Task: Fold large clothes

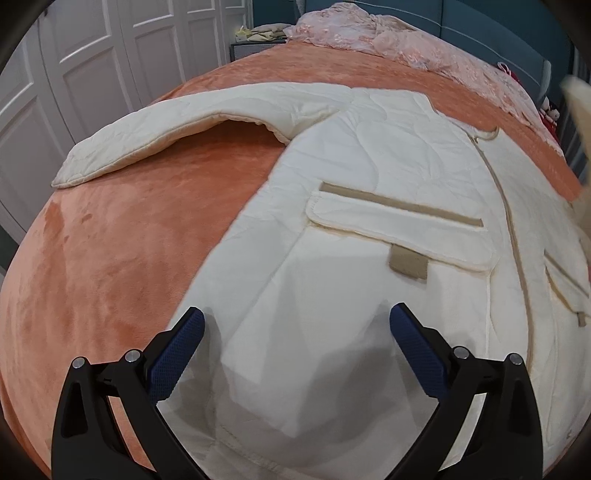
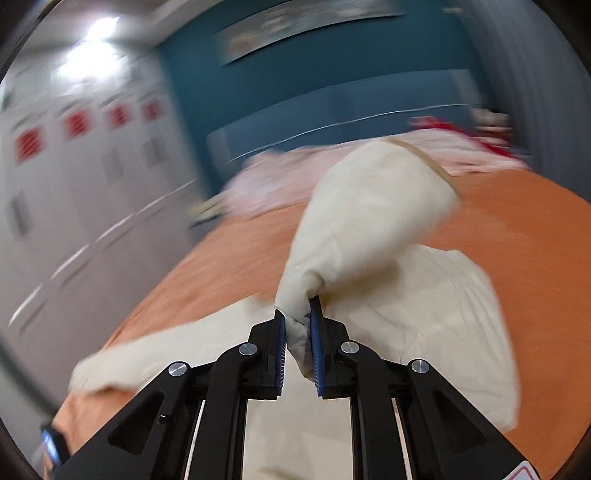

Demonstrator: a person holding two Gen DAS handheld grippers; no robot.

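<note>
I had the cream jacket [image 1: 369,206] lying flat, front up, on the orange bedspread [image 1: 122,236], its zipper [image 1: 513,236] running near to far at the right. One sleeve [image 1: 177,125] stretched out to the left, away from the body. A flap pocket [image 1: 399,225] with tan trim sat mid-front, right of centre.

My left gripper [image 1: 297,332] was released — jaws spread wide, hovering over the near hem, nothing between the blue pads [image 1: 177,354].

My right gripper [image 2: 297,328] was clenched on the jacket's other sleeve [image 2: 373,214] — a bunched fold pinched between the fingers, the cuff end lifted off the bed and pointing far. That view was motion-blurred; the rest of the jacket lay beneath it on the bedspread.

Far end of the bed: a crumpled pink blanket [image 1: 373,33]. White wardrobe doors [image 1: 92,62] at the left, a teal wall [image 2: 295,74] behind the bed.
</note>
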